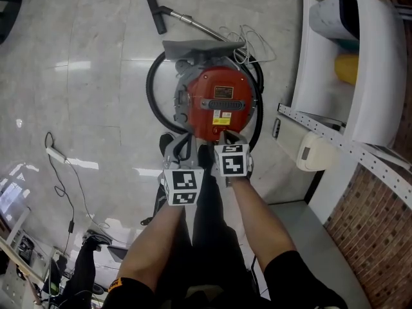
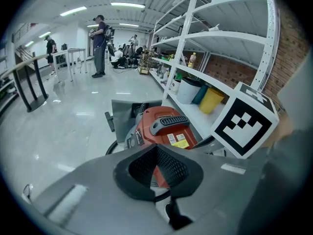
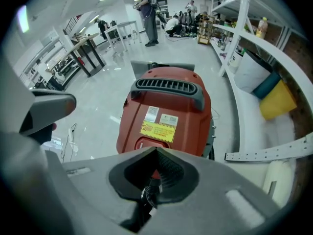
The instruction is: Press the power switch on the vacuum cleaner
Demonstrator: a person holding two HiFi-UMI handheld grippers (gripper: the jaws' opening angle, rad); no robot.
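The red vacuum cleaner [image 1: 219, 100] lies on the floor straight ahead, with a grey handle [image 3: 167, 87] and a yellow label [image 3: 157, 130] on top. Its red power switch [image 3: 145, 143] shows at the near end, just beyond my right gripper's [image 3: 156, 151] tips. That right gripper [image 1: 227, 136] is shut and hovers over the vacuum's rear edge. My left gripper [image 1: 181, 147] is shut too, beside it on the left and a little further back. In the left gripper view the left gripper [image 2: 157, 147] points at the vacuum [image 2: 164, 129] from a short way off.
A black hose [image 1: 152, 89] loops round the vacuum to a metal wand [image 1: 188, 20] and floor nozzle [image 1: 155, 13]. White shelving [image 1: 335, 76] with a yellow container [image 1: 347, 68] runs along the right. A power strip [image 1: 55, 152] with cable lies at the left. People stand far off.
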